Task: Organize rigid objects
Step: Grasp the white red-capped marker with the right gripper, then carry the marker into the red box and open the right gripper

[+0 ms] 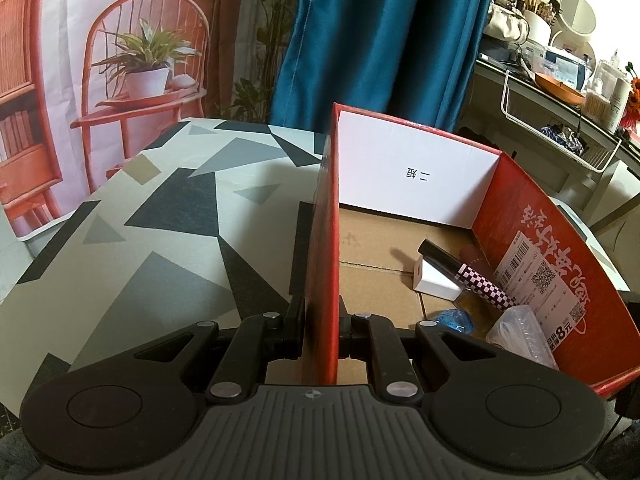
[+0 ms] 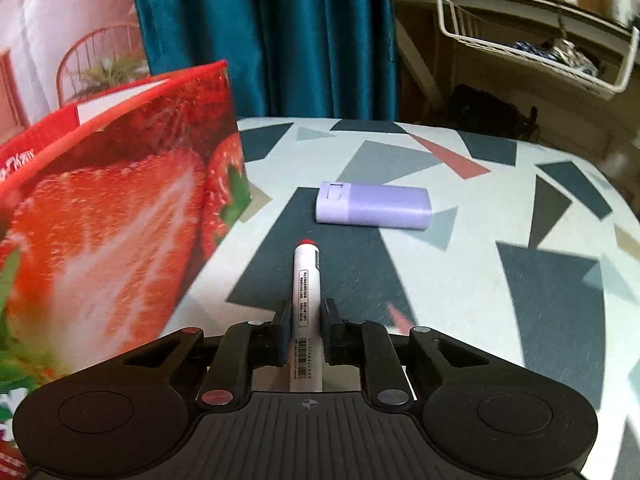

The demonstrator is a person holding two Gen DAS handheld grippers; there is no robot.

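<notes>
Gripping a white marker [image 2: 306, 312] with a red cap between the closed jaws of the right gripper [image 2: 306, 330], lengthwise along the fingers, cap pointing ahead toward the lilac case [image 2: 374, 205] lying well beyond on the patterned table [image 2: 520, 200]. Probably light, stiff and smooth, so liable to slide or pivot; best taken mid-barrel. Clamping the red carton [image 1: 326, 264] wall in the left gripper [image 1: 322, 330], jaws shut on it. Hiding the marker's rear end under the gripper body; leaving the clear and blue items inside the carton unidentifiable.
</notes>
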